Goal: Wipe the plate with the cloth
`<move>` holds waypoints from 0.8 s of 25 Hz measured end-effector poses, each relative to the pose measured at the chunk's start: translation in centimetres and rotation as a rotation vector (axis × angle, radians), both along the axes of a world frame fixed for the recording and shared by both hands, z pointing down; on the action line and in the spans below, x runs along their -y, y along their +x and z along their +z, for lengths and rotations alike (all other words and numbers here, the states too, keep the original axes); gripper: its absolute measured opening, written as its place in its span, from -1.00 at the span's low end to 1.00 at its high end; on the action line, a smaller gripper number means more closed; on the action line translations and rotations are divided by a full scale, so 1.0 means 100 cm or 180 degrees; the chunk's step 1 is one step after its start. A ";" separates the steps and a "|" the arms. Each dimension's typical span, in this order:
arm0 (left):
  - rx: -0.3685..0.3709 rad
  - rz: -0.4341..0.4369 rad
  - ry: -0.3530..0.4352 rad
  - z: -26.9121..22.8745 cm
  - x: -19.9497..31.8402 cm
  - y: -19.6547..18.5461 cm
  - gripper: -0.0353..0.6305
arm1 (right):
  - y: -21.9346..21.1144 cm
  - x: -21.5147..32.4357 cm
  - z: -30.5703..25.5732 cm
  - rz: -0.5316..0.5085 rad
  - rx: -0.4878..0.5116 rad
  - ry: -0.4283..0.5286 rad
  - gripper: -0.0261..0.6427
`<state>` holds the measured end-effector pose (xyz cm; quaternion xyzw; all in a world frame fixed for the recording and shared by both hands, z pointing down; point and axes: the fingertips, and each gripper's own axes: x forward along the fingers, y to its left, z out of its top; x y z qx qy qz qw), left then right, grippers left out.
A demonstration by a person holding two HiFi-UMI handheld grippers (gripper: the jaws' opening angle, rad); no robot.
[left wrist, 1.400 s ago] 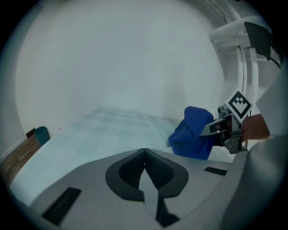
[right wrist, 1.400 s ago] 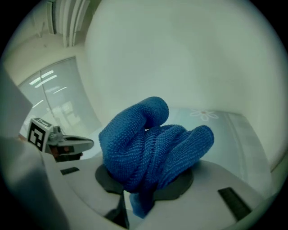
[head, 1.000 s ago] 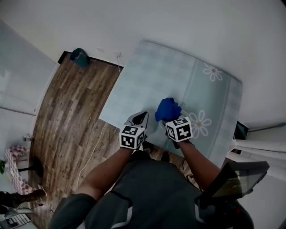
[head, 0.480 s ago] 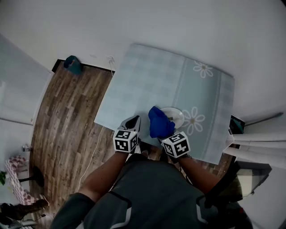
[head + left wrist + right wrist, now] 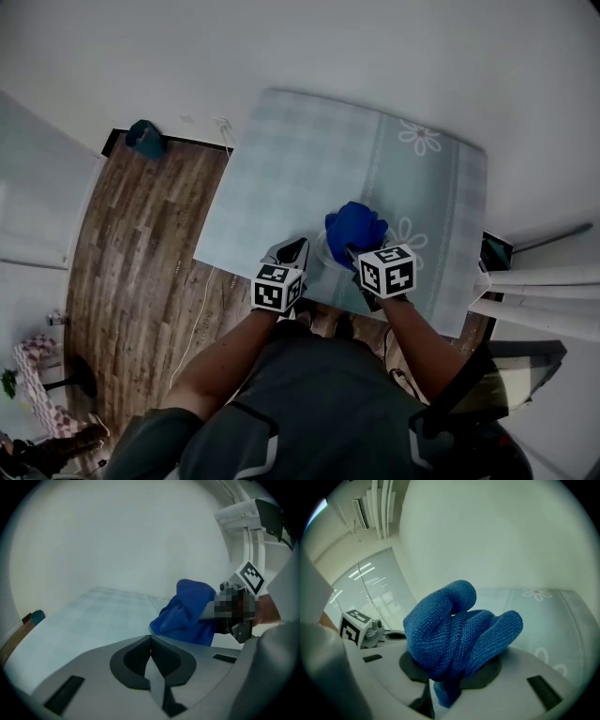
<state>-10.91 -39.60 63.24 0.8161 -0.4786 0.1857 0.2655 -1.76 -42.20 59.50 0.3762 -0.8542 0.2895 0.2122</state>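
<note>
My right gripper (image 5: 361,251) is shut on a bunched blue cloth (image 5: 354,228) and holds it down on the white plate (image 5: 322,251), of which only a sliver of rim shows left of the cloth. The plate sits near the front edge of the table (image 5: 309,169), which has a pale green flowered cover. In the right gripper view the cloth (image 5: 454,630) bulges out of the jaws (image 5: 445,686). My left gripper (image 5: 292,249) rests just left of the plate, jaws shut (image 5: 150,641) with nothing seen between them. From its view, the cloth (image 5: 187,611) lies to the right.
Wooden floor (image 5: 141,234) runs along the table's left side, with a teal object (image 5: 142,138) at the wall and a white cable (image 5: 225,127) by the table corner. White slatted fittings (image 5: 534,300) and a dark chair part (image 5: 487,375) stand at the right.
Half a second ago the cloth sat at the plate's left with the plate exposed. The right gripper has since swept it away from me, over the plate, covering it. The left gripper stayed put.
</note>
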 end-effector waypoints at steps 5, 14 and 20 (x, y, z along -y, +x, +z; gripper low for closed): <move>0.0075 0.0246 -0.0182 0.021 0.005 0.018 -0.87 | 0.013 0.015 0.047 0.0083 -0.0484 -0.0210 -0.57; 0.0167 0.0666 -0.0306 0.037 0.000 0.050 -0.87 | 0.023 -0.034 0.058 -0.0037 -0.0545 -0.0430 -0.57; 0.0119 0.0618 -0.0350 0.037 -0.001 0.052 -0.87 | 0.034 -0.074 0.051 -0.0235 -0.0570 -0.0511 -0.57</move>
